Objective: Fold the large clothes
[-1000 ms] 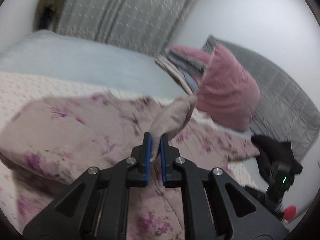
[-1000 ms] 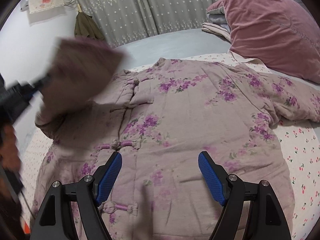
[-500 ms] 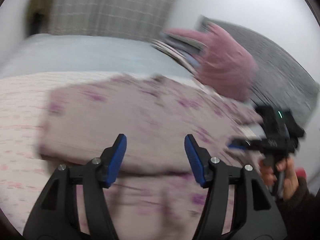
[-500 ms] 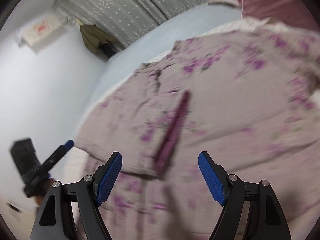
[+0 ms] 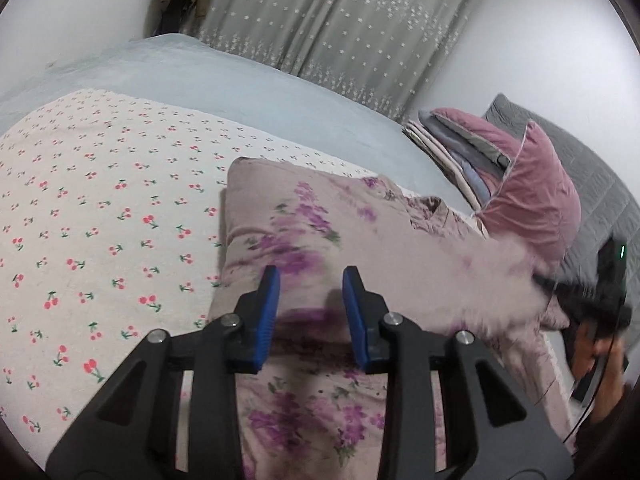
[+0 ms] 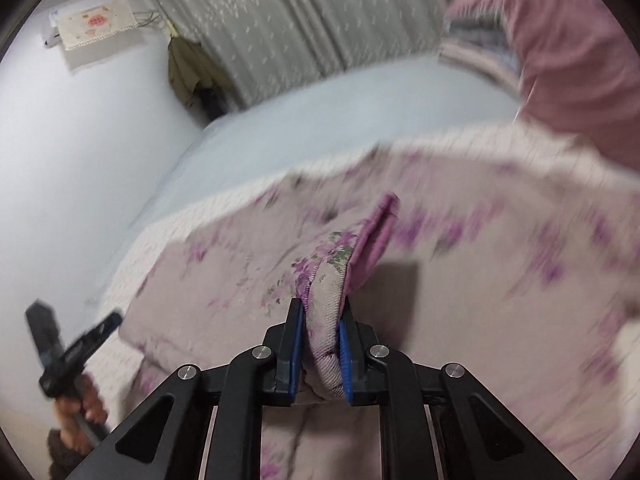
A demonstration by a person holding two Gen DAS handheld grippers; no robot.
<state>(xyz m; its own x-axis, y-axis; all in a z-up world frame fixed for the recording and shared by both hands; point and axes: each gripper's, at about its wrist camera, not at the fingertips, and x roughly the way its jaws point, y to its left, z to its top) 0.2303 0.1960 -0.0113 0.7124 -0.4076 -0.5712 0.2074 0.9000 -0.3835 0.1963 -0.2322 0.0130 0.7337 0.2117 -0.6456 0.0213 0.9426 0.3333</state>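
Note:
A large pink padded jacket with purple flowers (image 5: 320, 236) lies on the bed, its left side folded over. My left gripper (image 5: 310, 292) is open and empty, just above the jacket's folded left part. My right gripper (image 6: 322, 334) is shut on a thick edge of the jacket (image 6: 324, 280) and holds it lifted above the rest of the garment. In the left wrist view the right gripper (image 5: 600, 284) shows blurred at the far right with a raised piece of jacket. In the right wrist view the left gripper (image 6: 76, 352) shows at the lower left.
The jacket rests on a cherry-print sheet (image 5: 88, 216) over a pale blue bedcover (image 5: 224, 76). A pink pillow (image 5: 536, 200) and folded bedding (image 5: 452, 144) lie by a grey quilted headboard (image 5: 600, 184). Grey curtains (image 5: 340, 20) hang behind the bed.
My left gripper let go of the jacket piece it held and opened. My right gripper, open before, has closed on an edge of the jacket and lifted it.

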